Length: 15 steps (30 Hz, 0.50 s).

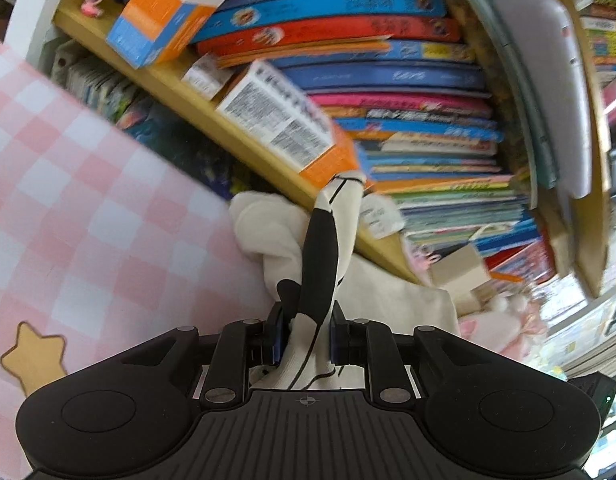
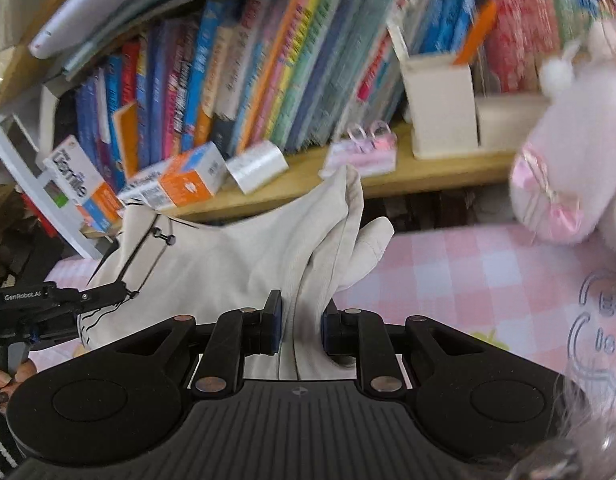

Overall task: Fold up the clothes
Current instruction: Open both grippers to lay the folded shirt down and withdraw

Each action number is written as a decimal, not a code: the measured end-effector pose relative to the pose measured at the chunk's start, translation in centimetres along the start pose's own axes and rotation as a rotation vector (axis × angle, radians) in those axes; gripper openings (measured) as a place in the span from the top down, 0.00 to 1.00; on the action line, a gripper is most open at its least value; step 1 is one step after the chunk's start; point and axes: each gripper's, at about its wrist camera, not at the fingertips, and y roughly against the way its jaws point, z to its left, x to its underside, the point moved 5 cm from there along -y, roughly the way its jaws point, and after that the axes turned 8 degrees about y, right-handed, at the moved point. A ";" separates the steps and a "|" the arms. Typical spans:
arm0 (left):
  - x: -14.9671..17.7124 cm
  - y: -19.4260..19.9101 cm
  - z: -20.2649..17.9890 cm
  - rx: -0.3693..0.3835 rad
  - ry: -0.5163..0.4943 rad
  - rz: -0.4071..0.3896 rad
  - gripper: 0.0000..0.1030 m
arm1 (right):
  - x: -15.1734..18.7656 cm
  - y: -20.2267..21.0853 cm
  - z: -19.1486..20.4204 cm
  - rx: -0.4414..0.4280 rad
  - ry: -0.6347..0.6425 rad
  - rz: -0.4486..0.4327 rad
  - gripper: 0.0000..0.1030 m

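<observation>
Right wrist alone: plush toy (image 2: 579, 160) beside cream garment (image 2: 244, 252), both tools (image 2: 300, 330) clamped on its cloth.

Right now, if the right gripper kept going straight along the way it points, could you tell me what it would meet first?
Probably the cream garment its jaws already hold, bunched just ahead of the right gripper. Past that, likely the wooden shelf edge, though depth is unclear.

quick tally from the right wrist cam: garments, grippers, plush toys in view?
Cream garment: 1
Grippers: 2, right gripper and left gripper
Pink plush toy: 1
Total: 4
</observation>
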 end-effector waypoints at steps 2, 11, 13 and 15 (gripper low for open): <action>0.1 -0.1 0.7 -0.025 0.031 0.007 0.67 | 0.4 -0.4 -0.5 0.010 -0.030 0.015 0.74; 0.0 2.6 0.1 -0.086 -0.022 -0.043 0.39 | 1.0 1.2 -0.8 0.073 -0.069 0.026 0.40; 0.6 3.5 -0.7 -0.099 -0.078 -0.045 0.36 | 1.3 2.2 -0.4 0.075 -0.069 0.012 0.35; 1.6 4.4 -1.7 -0.113 -0.136 -0.049 0.32 | 1.8 3.2 0.2 0.084 -0.051 0.005 0.34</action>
